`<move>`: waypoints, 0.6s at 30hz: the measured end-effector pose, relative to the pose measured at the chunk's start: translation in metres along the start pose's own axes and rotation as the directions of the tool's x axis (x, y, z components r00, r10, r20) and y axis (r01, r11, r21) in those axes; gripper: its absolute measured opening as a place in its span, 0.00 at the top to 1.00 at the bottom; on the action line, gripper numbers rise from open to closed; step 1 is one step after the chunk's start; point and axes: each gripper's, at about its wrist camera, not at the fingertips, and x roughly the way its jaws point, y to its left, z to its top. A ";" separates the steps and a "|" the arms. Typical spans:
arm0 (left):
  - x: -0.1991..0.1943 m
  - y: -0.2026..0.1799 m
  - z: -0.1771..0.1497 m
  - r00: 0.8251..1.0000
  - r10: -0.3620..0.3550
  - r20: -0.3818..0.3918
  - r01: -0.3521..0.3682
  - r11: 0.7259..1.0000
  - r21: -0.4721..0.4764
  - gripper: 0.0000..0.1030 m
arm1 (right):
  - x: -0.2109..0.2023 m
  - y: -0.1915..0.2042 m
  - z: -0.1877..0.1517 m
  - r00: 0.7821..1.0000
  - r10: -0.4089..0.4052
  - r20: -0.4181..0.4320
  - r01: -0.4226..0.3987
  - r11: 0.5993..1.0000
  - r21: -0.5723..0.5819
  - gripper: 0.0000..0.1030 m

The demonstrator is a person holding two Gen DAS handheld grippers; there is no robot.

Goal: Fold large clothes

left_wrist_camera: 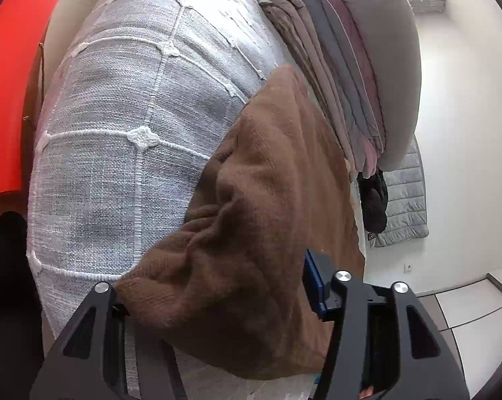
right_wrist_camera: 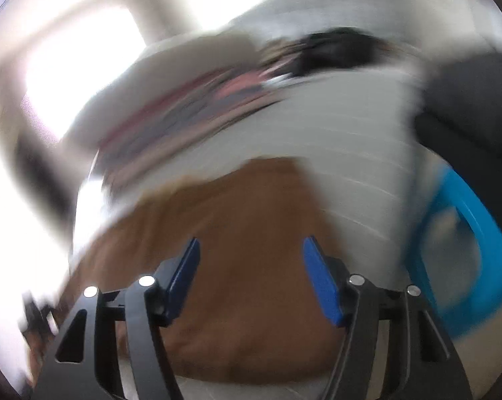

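Note:
A brown knit garment (left_wrist_camera: 251, 226) lies bunched on a bed with a grey-white cover (left_wrist_camera: 124, 116) stitched in a grid. My left gripper (left_wrist_camera: 217, 293) sits low at the garment's near edge with its jaws apart. The cloth bulges loosely between them and hides the left pad, while the right blue pad (left_wrist_camera: 312, 283) shows beside the cloth. The right wrist view is blurred. There my right gripper (right_wrist_camera: 251, 276) hangs above the brown garment (right_wrist_camera: 244, 220), both blue pads wide apart with nothing between them.
A stack of folded clothes (left_wrist_camera: 344, 83) and a grey pillow (left_wrist_camera: 394, 66) lie at the bed's far right. A black garment (left_wrist_camera: 372, 200) hangs off the edge above a grey quilted mat (left_wrist_camera: 404, 206). A red panel (left_wrist_camera: 10, 83) stands at the left. A blue plastic frame (right_wrist_camera: 467, 233) stands at the right.

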 end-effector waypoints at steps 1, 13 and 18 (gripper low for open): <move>0.000 0.000 -0.002 1.000 -0.005 0.002 0.005 1.000 -0.001 0.46 | 0.019 0.022 0.005 0.999 0.015 -0.041 -0.018 0.997 -0.069 0.39; 0.002 0.001 -0.002 0.999 -0.034 -0.007 0.034 0.999 -0.031 0.36 | 0.276 0.104 0.048 0.952 -0.097 -0.289 0.033 0.975 -0.219 0.35; 0.005 -0.004 -0.002 0.999 -0.037 0.006 0.037 0.999 -0.039 0.29 | 0.238 0.091 0.048 0.948 -0.026 -0.316 -0.033 0.983 -0.181 0.34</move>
